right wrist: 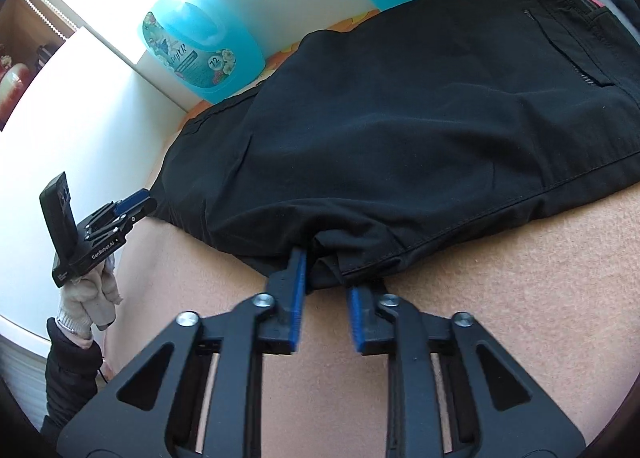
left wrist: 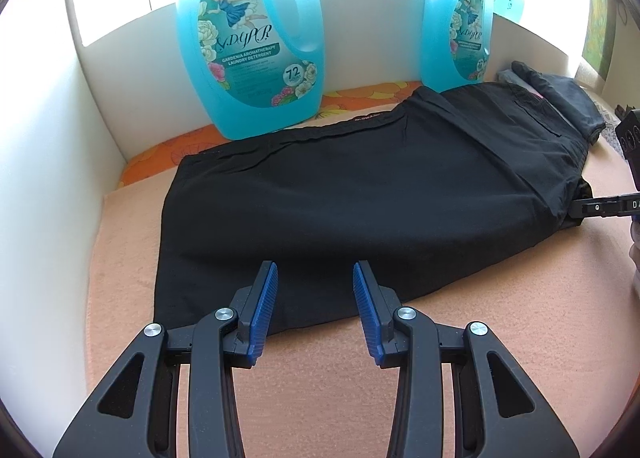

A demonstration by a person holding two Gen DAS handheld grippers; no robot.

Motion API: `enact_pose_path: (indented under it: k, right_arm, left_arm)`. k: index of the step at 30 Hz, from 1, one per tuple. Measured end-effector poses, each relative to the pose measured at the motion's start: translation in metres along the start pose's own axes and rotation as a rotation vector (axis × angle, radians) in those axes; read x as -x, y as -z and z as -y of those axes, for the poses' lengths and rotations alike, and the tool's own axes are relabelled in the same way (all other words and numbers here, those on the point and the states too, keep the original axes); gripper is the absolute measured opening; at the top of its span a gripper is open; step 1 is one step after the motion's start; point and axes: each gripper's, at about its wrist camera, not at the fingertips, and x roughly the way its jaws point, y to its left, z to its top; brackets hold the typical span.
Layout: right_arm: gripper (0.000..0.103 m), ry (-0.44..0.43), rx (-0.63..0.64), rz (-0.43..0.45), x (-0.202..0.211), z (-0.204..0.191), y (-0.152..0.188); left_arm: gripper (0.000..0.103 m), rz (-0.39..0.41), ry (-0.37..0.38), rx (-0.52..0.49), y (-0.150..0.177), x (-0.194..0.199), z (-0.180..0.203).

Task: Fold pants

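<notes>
Black pants (left wrist: pixel 360 194) lie folded lengthwise on a peach towel (left wrist: pixel 320 378). My left gripper (left wrist: pixel 315 270) is open, its blue-padded fingers just over the pants' near edge, holding nothing. In the right wrist view the same pants (right wrist: pixel 420 118) fill the middle, pocket end at the right. My right gripper (right wrist: pixel 326 278) is open with its fingertips at the pants' near hem; a fold of cloth hangs between the jaws. The left gripper (right wrist: pixel 132 206) shows at the left of that view, held by a gloved hand. The right gripper's finger (left wrist: pixel 596 208) shows at the pants' right end.
Two blue detergent jugs (left wrist: pixel 248 46) (left wrist: pixel 460 34) stand behind the pants against a white wall (left wrist: pixel 60 138). Another dark folded garment (left wrist: pixel 560 94) lies at the far right. An orange flowered cloth (left wrist: pixel 160 150) shows under the towel at the back.
</notes>
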Motion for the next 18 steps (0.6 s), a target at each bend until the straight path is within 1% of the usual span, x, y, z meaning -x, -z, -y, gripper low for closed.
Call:
enact_pose_path:
  k: [2,4,6,7,8,9,10,12,13,14,15,18]
  right_arm:
    - [0.003,-0.024,-0.016,0.002,0.007,0.001,-0.002]
    - [0.003,-0.054,0.000,0.032,0.028,-0.006,-0.006]
    - [0.003,-0.127,-0.019,0.061,0.053,-0.008,-0.016]
    - [0.003,-0.152,-0.026,0.075,0.063,-0.008,-0.019]
    - [0.002,-0.153,-0.018,0.083,0.069,-0.008,-0.021]
    - [0.002,-0.127,-0.007,0.085,0.070,-0.007,-0.020]
    - [0.002,-0.083,0.013,0.068,0.064,-0.007,-0.017]
    - [0.002,-0.013,0.045,-0.011,0.044,-0.006,-0.007]
    - [0.003,-0.002,0.052,-0.057,0.035,-0.003,-0.003]
    - [0.006,0.010,0.058,-0.096,0.028,-0.002,0.001]
    - [0.006,0.021,0.066,-0.120,0.025,-0.001,0.004]
    - [0.006,0.052,0.159,-0.137,0.033,-0.016,0.012]
  left_arm:
    - [0.038,-0.003,-0.012,0.006,0.001,-0.002,-0.004]
    - [0.038,-0.015,-0.035,0.001,0.003,-0.007,-0.007]
    - [0.038,-0.042,-0.044,0.006,0.006,-0.015,-0.012]
    - [0.039,-0.050,-0.047,0.010,0.008,-0.019,-0.014]
    - [0.043,-0.045,-0.043,0.015,0.009,-0.020,-0.017]
    - [0.048,-0.038,-0.041,0.023,0.010,-0.019,-0.019]
    - [0.048,-0.033,-0.050,0.026,0.010,-0.018,-0.020]
    - [0.048,-0.019,-0.065,0.027,0.009,-0.012,-0.024]
    - [0.048,-0.008,-0.060,0.046,0.009,-0.007,-0.028]
    - [0.048,0.006,-0.053,0.072,0.010,-0.002,-0.034]
    - [0.048,0.018,-0.050,0.099,0.011,0.005,-0.040]
    - [0.048,0.040,-0.056,0.149,0.017,0.021,-0.053]
